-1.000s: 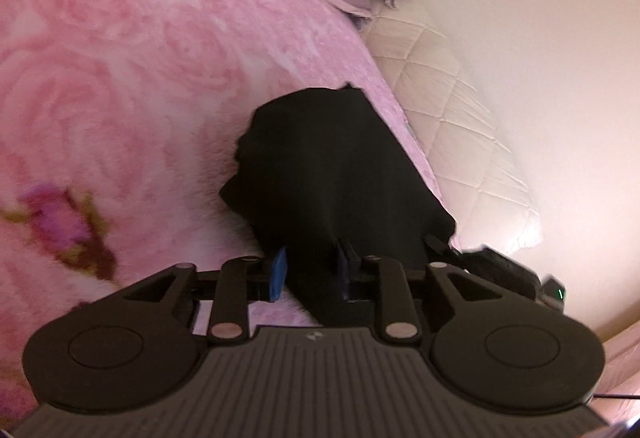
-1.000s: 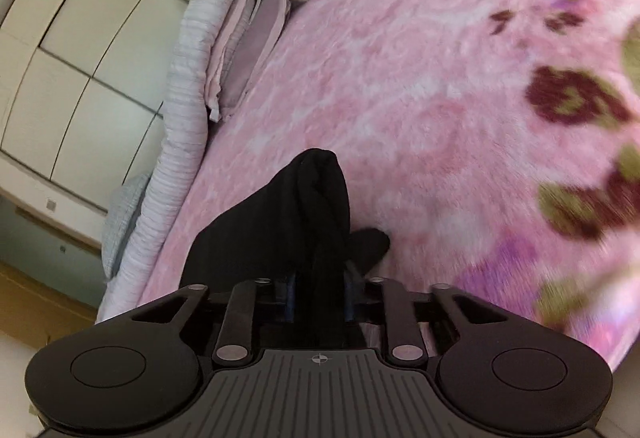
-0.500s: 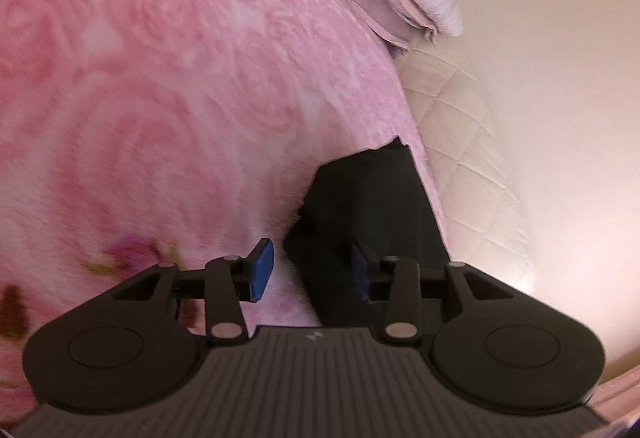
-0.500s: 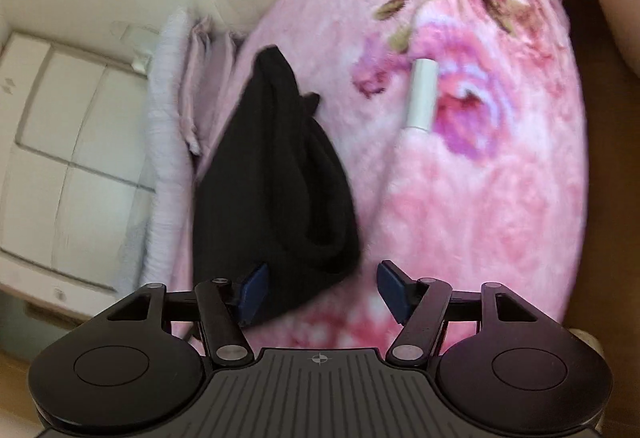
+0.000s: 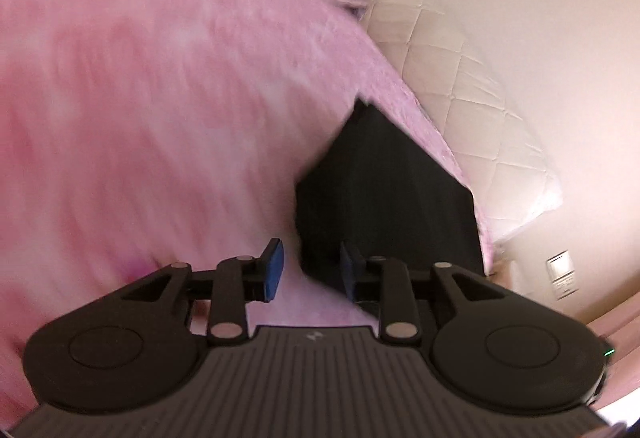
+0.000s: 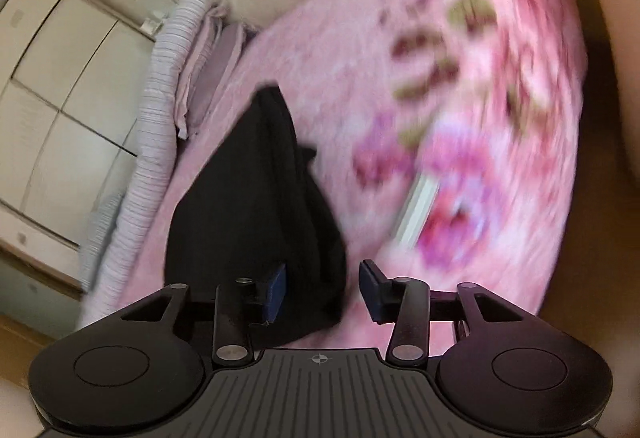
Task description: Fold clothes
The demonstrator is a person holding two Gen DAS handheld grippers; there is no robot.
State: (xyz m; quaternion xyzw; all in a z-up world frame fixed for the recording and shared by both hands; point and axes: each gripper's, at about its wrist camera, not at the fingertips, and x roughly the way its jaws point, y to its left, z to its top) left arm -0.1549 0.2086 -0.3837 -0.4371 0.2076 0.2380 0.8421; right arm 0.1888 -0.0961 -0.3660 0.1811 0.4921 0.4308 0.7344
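The dark, soft black garment [image 6: 256, 206] lies bundled near the edge of the pink rose-patterned fleece blanket [image 5: 160, 118], its long axis running away from both empty, parted tools, the left gripper [image 5: 310, 274] and the right gripper [image 6: 322, 292].

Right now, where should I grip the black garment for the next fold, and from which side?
Probably grip the black garment at its near edge, beside the open right gripper. Come in low from the near side: it lies flat on the pink blanket, so a finger must slide under.

A home bedroom: pink floral blanket [image 6: 328, 86], pillows [image 6: 160, 110], wardrobe [image 6: 60, 78].
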